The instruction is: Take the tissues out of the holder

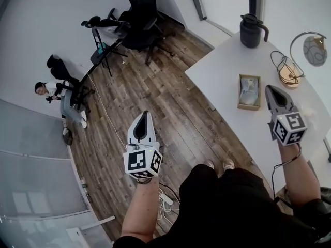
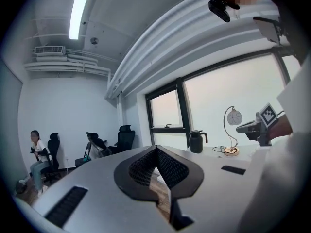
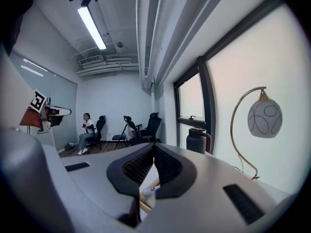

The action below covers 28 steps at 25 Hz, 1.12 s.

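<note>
**Head view.** I log one white tabletop (image 1: 222,81). On it lies one shallow rectangular wooden holder (image 1: 248,107), with a pale soft pack of tissues (image 1: 250,89) inside. One black lidded jug (image 1: 252,31) stands well apart from the holder, at the far edge. The right gripper (image 1: 271,89) is held out on an extended forearm, its tip just beside the holder's right wall. The left gripper (image 1: 146,115) is held out over the wooden plank floor (image 1: 155,97), off the table.

**Left gripper view.** The jaws are together, with nothing between them.

**Right gripper view.** The jaws are together and empty. The holder and tissues show below them, ungripped.
</note>
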### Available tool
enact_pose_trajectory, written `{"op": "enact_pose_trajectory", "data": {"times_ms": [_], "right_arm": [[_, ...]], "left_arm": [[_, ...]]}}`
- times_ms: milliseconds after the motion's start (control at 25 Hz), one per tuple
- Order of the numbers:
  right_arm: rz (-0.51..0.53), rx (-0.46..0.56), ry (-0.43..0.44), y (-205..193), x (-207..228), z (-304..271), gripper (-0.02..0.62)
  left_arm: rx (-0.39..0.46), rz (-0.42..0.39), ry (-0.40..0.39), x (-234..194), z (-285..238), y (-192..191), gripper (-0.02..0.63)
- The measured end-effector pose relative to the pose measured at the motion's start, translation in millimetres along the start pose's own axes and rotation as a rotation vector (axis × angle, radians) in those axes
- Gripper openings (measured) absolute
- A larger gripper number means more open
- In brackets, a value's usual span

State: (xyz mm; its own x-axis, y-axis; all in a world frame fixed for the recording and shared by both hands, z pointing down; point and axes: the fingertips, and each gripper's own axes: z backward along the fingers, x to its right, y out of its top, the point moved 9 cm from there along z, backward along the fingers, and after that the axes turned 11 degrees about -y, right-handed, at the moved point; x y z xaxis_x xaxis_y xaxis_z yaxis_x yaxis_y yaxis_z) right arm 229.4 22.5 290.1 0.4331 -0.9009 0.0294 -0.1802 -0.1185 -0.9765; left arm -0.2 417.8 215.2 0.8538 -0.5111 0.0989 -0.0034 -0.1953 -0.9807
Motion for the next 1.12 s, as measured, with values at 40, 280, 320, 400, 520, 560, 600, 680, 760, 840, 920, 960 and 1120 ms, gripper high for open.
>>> {"op": "enact_pose_trajectory", "data": {"times_ms": [40,280,320,400,520,560,600,680,760,840,920,960,1120], "right_arm": [[-0.003,-0.002,-0.011,-0.1,1.2,-3.3,0.005],[-0.032,0.016,-0.092,11.8,11.6,-19.6,0.006],[-0.025,0.018,-0.106,12.2,13.4,-21.9,0.005],[-0.018,0.020,-0.146,12.0,18.3,-28.8,0.005],[-0.052,-0.002,-0.219,9.1,21.8,-40.1,0.006],[-0.067,-0.012,-0.237,7.3,20.8,-43.1,0.006],[-0.073,-0.021,-0.252,5.3,19.5,-47.0,0.005],[-0.067,-0.037,-0.285,1.9,18.1,-58.4,0.005],[-0.067,-0.052,-0.326,-0.2,16.7,-71.7,0.006],[-0.071,-0.066,-0.361,-1.2,12.2,-83.8,0.006],[-0.065,-0.082,-0.386,-1.2,7.1,-94.3,0.005],[-0.060,-0.090,-0.399,-0.5,5.5,-98.7,0.006],[-0.054,-0.111,-0.471,6.2,3.7,-110.6,0.006]], "left_arm": [[0.002,-0.003,-0.014,-2.3,-8.5,1.5,0.003],[0.045,-0.024,-0.130,-13.8,-79.1,15.6,0.003],[0.056,-0.028,-0.154,-14.3,-92.1,16.5,0.003],[0.076,-0.030,-0.200,-16.8,-118.9,17.4,0.003],[0.075,-0.034,-0.280,-23.9,-157.6,16.1,0.003],[0.072,-0.041,-0.307,-27.1,-168.6,15.3,0.003],[0.071,-0.049,-0.331,-30.9,-179.6,14.3,0.003],[0.070,-0.060,-0.373,-40.2,-203.7,11.6,0.003],[0.061,-0.061,-0.417,-50.5,-229.1,7.2,0.003],[0.048,-0.060,-0.462,-60.8,-253.6,2.4,0.003],[0.040,-0.054,-0.501,-69.6,-277.5,-1.0,0.003],[0.040,-0.050,-0.519,-72.5,-289.7,-2.4,0.003],[0.034,0.003,-0.611,-69.3,-340.6,-3.2,0.003]]}}
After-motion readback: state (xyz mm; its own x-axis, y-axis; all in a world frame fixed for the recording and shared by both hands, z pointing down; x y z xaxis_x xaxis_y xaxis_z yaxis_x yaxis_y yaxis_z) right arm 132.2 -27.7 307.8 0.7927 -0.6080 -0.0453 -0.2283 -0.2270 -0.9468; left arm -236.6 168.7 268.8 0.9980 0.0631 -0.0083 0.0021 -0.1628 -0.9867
